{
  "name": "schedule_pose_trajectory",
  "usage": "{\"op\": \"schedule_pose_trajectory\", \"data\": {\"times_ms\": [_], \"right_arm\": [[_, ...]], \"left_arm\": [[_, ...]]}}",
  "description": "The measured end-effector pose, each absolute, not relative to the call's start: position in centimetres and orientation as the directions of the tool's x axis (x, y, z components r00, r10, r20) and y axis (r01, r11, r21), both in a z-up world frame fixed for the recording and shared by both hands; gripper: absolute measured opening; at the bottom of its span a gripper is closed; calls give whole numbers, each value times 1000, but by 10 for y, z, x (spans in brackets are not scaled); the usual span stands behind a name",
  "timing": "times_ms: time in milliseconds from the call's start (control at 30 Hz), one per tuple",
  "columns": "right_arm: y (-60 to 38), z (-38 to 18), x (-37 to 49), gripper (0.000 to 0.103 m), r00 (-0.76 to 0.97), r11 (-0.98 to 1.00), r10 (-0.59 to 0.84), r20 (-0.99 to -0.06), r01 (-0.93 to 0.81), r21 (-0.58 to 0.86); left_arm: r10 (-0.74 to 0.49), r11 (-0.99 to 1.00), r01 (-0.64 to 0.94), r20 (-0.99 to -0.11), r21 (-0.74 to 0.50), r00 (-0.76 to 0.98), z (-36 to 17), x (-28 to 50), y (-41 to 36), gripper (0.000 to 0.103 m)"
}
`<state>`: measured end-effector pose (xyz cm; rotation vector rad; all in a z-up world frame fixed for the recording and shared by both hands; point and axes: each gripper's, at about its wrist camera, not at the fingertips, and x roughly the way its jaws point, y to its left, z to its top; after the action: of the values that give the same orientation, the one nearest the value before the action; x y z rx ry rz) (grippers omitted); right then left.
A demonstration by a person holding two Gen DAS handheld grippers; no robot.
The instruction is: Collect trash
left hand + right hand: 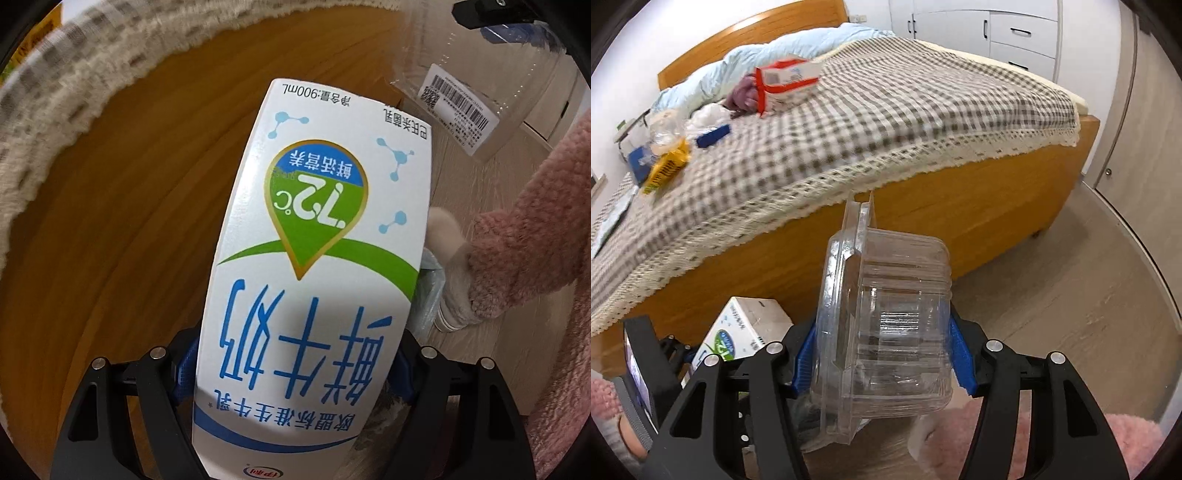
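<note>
Left gripper (pixel 295 373): jaws spread wide and pinching a white milk carton (pixel 314 236) by its two sides, blue pads against the card; the carton points away from the jaws, print upside down in this view. Left of and beyond the jaws, the wooden bed side (pixel 122 221) fills the view, with the lace edge of the checked bedspread (pixel 74 88) hanging over its top. Right of the carton, pale wood floor (pixel 476 184), a fluffy slipper (pixel 454 273) and a pink fleece sleeve or leg (pixel 535 229); which, I cannot tell. Far right above, a clear plastic piece with a barcode label (pixel 461 107), held by the other gripper. Right gripper (pixel 882 354): jaws part-spread and pinching a clear plastic clamshell box (pixel 886 321) across its body, hinged rim toward the left pad; box looks empty, nothing certain inside. Left of these jaws, low down, the same milk carton (pixel 746 332) in the left gripper, close to the bed side. Beyond the jaws, the bed (pixel 923 210) stands across the way, bedspread (pixel 868 122) over it. On it, far left to centre: a blue item (pixel 639 158), a yellow packet (pixel 666 166), crumpled clear plastic (pixel 705 118), a small blue box (pixel 713 136), a red-and-white carton (pixel 786 83). A pale blue quilt (pixel 768 55) sits behind, white cupboards (pixel 997 26) far right. Pink fleece (pixel 1126 428) shows under the right jaw.
</note>
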<state>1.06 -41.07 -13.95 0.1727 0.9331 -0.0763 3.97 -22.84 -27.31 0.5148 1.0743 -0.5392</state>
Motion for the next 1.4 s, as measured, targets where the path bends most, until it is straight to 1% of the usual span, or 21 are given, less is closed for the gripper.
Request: {"op": "schedule_pose_trajectory", "data": {"times_ms": [100,267,367,467,600,700,833,967,1033,1133,1300,1400], "right_arm": [[-415,-154,21,58,583,982,11,-812,148,120],[-428,-174,35,58,540,973,42,-841,168,156],[-439,-181,35,58,531,971,32,-847,186,153],[-452,-195,37,58,494,961,36,-869,222,166],[-466,-206,40,58,463,949,31,-886,263,171],[-472,-210,42,58,456,945,30,-890,277,174],[-475,-213,43,58,449,944,32,-893,281,175],[-476,-216,49,58,442,941,38,-896,285,180],[-476,-218,50,58,441,941,40,-896,284,182],[-476,-220,50,58,439,943,44,-898,280,182],[-478,-223,51,58,433,943,48,-900,278,185],[-479,-226,54,58,428,943,49,-903,278,183]], "left_arm": [[-142,755,643,-925,129,353,-286,45,-233,76],[-70,707,681,-940,191,335,-315,46,-247,75],[-38,659,718,-944,222,327,-334,48,-257,75],[22,581,767,-947,274,322,-359,48,-269,75],[58,521,804,-952,286,301,-381,49,-275,75],[65,522,815,-965,251,256,-398,53,-276,75],[93,471,842,-964,261,247,-415,52,-279,74],[104,460,853,-969,246,223,-434,59,-281,74],[98,457,857,-971,239,218,-445,60,-283,73],[97,386,885,-966,259,241,-457,51,-284,73],[68,370,899,-971,236,227,-474,48,-285,73],[62,316,913,-966,259,253,-482,39,-283,73]]}}
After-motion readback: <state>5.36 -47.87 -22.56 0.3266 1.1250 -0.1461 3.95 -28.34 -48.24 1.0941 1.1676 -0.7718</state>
